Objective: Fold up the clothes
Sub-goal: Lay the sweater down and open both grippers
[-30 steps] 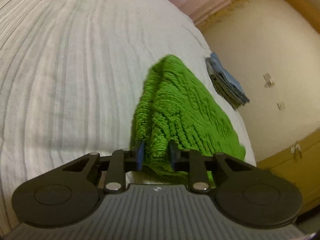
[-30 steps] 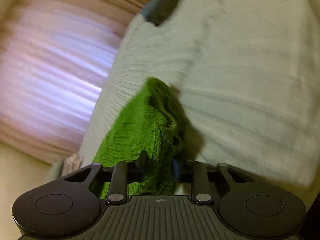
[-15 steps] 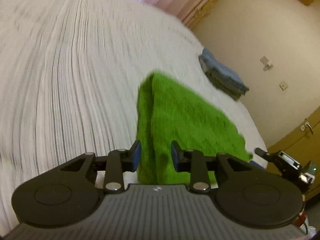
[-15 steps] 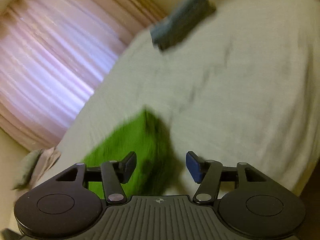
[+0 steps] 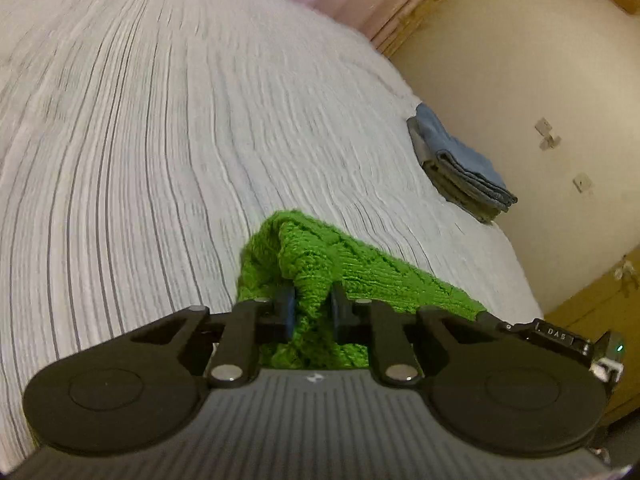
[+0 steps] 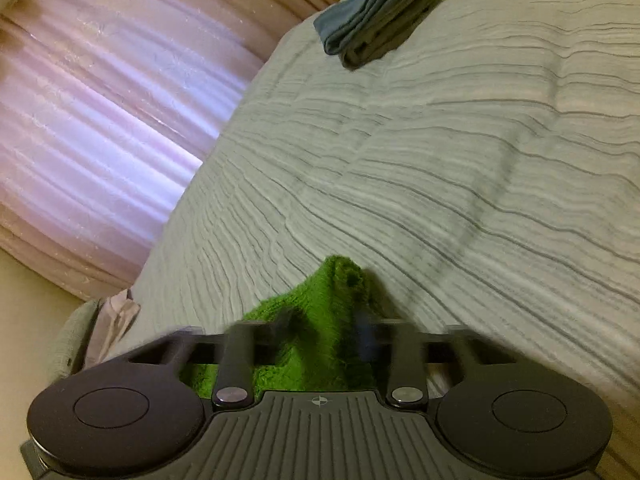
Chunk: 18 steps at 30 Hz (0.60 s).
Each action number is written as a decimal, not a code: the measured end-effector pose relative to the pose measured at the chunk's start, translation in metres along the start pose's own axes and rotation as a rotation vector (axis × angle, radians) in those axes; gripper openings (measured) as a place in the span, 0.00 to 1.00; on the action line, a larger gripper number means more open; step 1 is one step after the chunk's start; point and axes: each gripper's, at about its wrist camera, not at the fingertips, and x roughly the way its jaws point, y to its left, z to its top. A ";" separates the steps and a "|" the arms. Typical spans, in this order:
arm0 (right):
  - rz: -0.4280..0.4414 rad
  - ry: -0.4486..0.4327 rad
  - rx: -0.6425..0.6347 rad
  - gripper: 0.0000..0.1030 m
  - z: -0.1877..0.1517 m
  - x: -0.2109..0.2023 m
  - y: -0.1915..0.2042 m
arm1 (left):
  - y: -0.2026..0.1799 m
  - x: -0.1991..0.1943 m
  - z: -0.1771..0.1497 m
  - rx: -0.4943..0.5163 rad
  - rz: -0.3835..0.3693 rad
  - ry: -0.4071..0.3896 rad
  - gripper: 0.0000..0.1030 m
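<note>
Having let go half a second ago, both the left gripper (image 5: 311,309) and right gripper (image 6: 326,330) are closing on the green knit (image 5: 320,264) again, regripping for another fold.

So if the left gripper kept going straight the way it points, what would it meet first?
The green knit garment bunched between its closing fingers, then probably the striped bedspread beyond.

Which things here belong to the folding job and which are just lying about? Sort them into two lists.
In the job:
- green knitted garment, bunched between both grippers
- left gripper, closing on the knit
- right gripper, closing on the knit
- bedspread, the work surface

Lying about:
- folded blue-grey stack near the bed's edge
- pink curtain
- wooden cabinet
</note>
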 end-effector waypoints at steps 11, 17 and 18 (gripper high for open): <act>-0.204 -0.116 -0.351 0.50 -0.021 -0.016 0.029 | -0.013 -0.010 -0.012 0.125 0.107 -0.069 0.15; -0.143 -0.185 -0.541 0.50 -0.030 -0.025 0.069 | -0.052 -0.016 -0.002 0.289 0.162 -0.159 0.12; -0.147 -0.172 -0.569 0.50 -0.034 -0.016 0.073 | -0.054 -0.009 -0.003 0.301 0.155 -0.140 0.11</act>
